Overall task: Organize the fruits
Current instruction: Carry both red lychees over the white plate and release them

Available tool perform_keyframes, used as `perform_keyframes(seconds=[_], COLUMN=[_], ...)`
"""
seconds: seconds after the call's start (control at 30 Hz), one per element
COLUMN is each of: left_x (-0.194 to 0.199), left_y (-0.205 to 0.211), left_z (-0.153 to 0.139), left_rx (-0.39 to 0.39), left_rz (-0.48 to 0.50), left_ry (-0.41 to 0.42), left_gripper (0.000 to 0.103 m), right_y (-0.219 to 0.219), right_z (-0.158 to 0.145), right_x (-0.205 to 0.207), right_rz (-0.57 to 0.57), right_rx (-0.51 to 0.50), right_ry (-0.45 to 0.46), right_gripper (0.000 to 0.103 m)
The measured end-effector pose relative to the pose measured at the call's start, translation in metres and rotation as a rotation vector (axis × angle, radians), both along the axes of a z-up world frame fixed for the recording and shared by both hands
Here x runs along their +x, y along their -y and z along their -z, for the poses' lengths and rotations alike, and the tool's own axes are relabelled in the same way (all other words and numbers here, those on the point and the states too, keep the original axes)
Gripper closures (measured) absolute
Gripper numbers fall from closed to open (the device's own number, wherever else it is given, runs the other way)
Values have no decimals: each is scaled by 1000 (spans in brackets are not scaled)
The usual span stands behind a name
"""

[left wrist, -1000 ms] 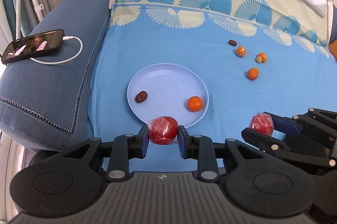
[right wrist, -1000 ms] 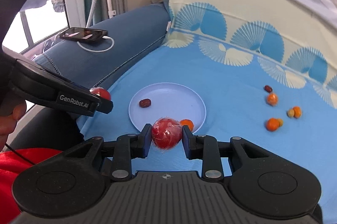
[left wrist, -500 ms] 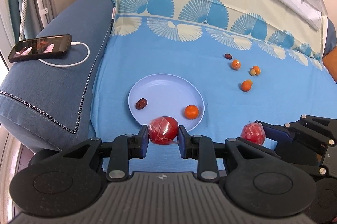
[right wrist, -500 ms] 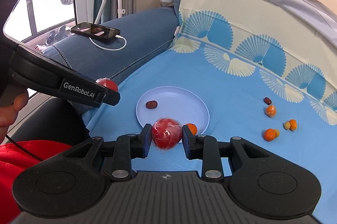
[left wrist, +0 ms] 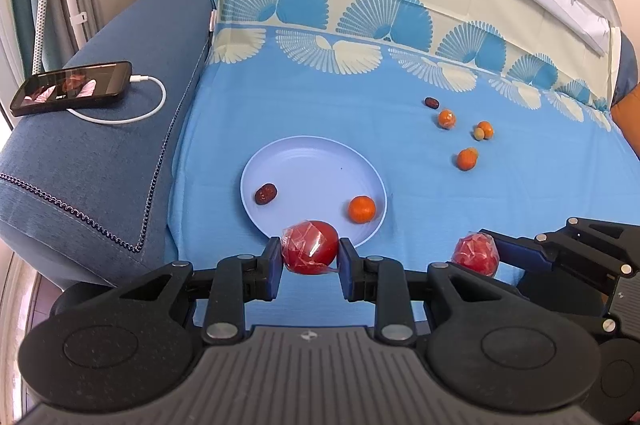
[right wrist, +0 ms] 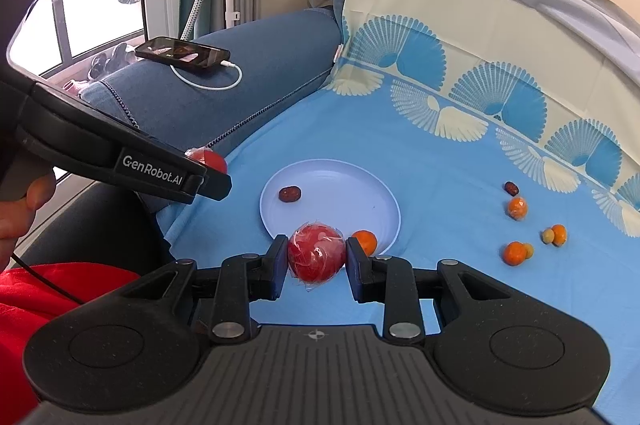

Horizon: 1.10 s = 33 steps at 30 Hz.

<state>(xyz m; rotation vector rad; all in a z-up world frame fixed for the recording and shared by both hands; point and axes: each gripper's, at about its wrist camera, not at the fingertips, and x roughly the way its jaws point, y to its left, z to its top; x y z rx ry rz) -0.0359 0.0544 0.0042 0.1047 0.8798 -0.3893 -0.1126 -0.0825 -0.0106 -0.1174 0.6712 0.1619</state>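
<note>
My left gripper (left wrist: 310, 257) is shut on a red wrapped fruit (left wrist: 310, 245), held above the near rim of the pale blue plate (left wrist: 312, 169). My right gripper (right wrist: 316, 259) is shut on a second red wrapped fruit (right wrist: 316, 252), also near the plate (right wrist: 332, 185). The plate holds a dark date (left wrist: 265, 194) and a small orange (left wrist: 362, 209). The right gripper with its fruit (left wrist: 475, 254) shows at the right of the left wrist view; the left gripper's fruit (right wrist: 208, 161) shows at the left of the right wrist view.
Loose on the blue cloth to the right lie a date (left wrist: 431, 102), several small oranges (left wrist: 466, 159) and a green fruit (left wrist: 478, 133). A phone (left wrist: 72, 87) with a white cable rests on the blue sofa arm at left.
Both grippers have drawn back and up from the plate, each still holding its red fruit. The plate and loose fruits look smaller and farther off.
</note>
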Motion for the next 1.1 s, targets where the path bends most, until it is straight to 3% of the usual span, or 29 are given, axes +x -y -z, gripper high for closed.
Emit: perform_keyframes(seconds=[0.63, 1.1], left_x=[12, 49], left_y=[-1, -11], left_z=[10, 11], left_rx=[3, -3], left_rz=[-5, -53], left_ry=[-34, -40], left_gripper=[71, 71], right_y=[4, -2], right_z=[8, 14], right_x=[10, 39], right_rz=[-16, -13], right_rx=[7, -6], right_ry=[-43, -58], right_gripper=[71, 71])
